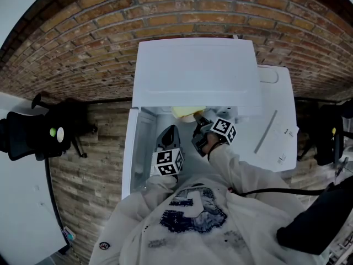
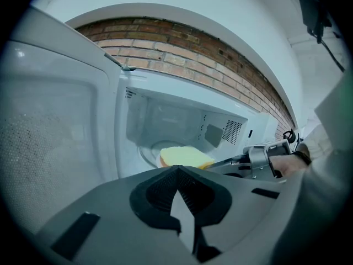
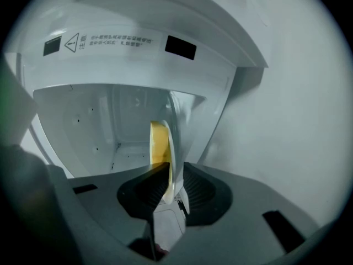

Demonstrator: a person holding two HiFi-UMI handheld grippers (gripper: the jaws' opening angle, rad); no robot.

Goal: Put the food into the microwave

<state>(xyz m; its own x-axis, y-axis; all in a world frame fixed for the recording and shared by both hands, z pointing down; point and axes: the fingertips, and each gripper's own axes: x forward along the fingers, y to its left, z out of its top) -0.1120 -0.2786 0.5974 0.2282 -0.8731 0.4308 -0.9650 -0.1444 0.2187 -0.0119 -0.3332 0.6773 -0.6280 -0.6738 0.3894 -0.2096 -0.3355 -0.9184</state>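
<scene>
A white microwave [image 1: 196, 70] stands open, its door [image 1: 138, 142] swung out to the left. A yellow slab of food [image 1: 185, 113] lies on a white plate [image 3: 171, 148] at the mouth of the cavity. My right gripper [image 1: 199, 127] is shut on the plate's rim and reaches into the opening. In the right gripper view the plate and the food [image 3: 159, 145] show edge-on between the jaws of that gripper [image 3: 168, 189]. My left gripper [image 1: 170, 136] hangs shut and empty beside the door. Its own view shows the food [image 2: 185, 157] over the turntable and the right gripper [image 2: 220, 163].
A brick wall [image 1: 83, 43] runs behind the microwave. To its right is a white surface [image 1: 278, 109] with a sheet of paper [image 1: 284, 142]. A black chair [image 1: 38, 134] stands at the left, on wooden flooring [image 1: 88, 164]. The door's inner face [image 2: 49, 137] is close on my left.
</scene>
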